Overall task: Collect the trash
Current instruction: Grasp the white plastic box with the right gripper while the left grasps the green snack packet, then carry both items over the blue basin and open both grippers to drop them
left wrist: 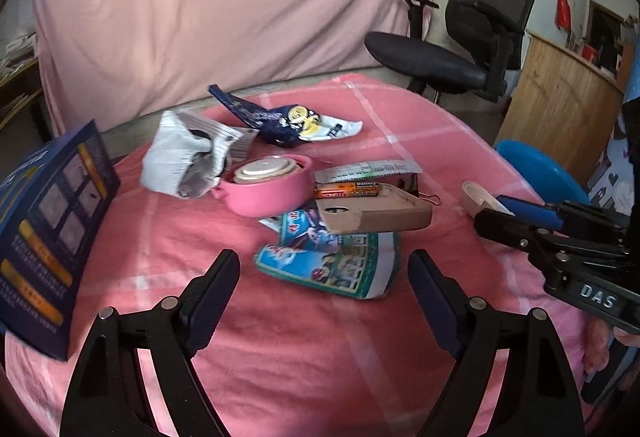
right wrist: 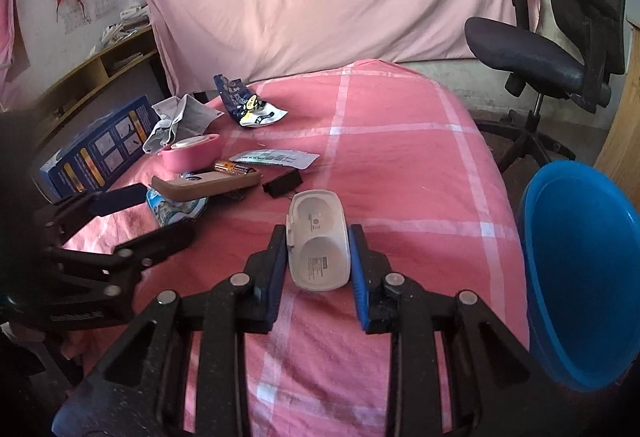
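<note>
pink bed cover (right wrist: 400, 165) full of trash. right gripper (right wrist: 319, 249) pinching white case (right wrist: 318, 237), left gripper (left wrist: 324, 277) spread wide, blue bin (right wrist: 580, 277) looking empty.

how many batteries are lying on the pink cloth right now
1 visible: an orange battery beside the pink bowl, behind the tan case. Others may be hidden beneath the clutter.

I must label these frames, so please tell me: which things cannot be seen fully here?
- Blue basin: right wrist view, cut off by the picture edge.
- Teal wrapper: left wrist view, upper part under the tan case.
- Battery pack: left wrist view, print too blurred to read fully.
</note>
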`<state>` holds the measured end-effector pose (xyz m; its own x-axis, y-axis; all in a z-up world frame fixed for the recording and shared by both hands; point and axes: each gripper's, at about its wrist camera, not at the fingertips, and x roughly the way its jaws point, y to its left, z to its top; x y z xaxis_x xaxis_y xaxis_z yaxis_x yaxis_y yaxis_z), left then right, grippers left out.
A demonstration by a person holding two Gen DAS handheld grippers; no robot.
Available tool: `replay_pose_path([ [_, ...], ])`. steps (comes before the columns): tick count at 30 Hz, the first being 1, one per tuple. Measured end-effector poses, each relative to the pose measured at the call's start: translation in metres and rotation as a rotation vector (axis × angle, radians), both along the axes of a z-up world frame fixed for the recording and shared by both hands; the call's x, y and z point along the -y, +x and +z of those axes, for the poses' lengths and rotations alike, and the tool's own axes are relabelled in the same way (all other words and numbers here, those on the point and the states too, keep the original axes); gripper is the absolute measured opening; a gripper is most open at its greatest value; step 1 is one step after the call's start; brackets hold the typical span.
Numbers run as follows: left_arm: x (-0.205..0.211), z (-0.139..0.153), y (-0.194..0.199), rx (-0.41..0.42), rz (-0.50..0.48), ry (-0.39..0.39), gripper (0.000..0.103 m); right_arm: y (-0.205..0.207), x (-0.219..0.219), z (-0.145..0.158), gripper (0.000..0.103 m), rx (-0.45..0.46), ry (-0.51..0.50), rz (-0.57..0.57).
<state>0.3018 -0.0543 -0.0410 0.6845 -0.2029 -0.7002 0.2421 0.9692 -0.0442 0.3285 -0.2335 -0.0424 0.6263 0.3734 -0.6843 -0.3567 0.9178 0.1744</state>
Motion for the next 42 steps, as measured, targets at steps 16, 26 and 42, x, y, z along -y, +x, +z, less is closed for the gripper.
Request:
replay_pose_path([
  [16, -0.004, 0.005, -0.029, -0.01, 0.039, -0.066, 0.064, -0.015, 0.002, 0.006, 0.043, 0.016, 0.024, 0.028],
  [26, 0.004, 0.036, -0.085, 0.181, 0.125, -0.142, 0.064, -0.052, 0.021, 0.033, 0.043, 0.219, 0.098, 0.019],
  [42, 0.078, 0.106, -0.067, 0.415, 0.004, -0.235, 0.064, -0.112, 0.093, 0.088, 0.043, 0.68, 0.138, -0.281],
])
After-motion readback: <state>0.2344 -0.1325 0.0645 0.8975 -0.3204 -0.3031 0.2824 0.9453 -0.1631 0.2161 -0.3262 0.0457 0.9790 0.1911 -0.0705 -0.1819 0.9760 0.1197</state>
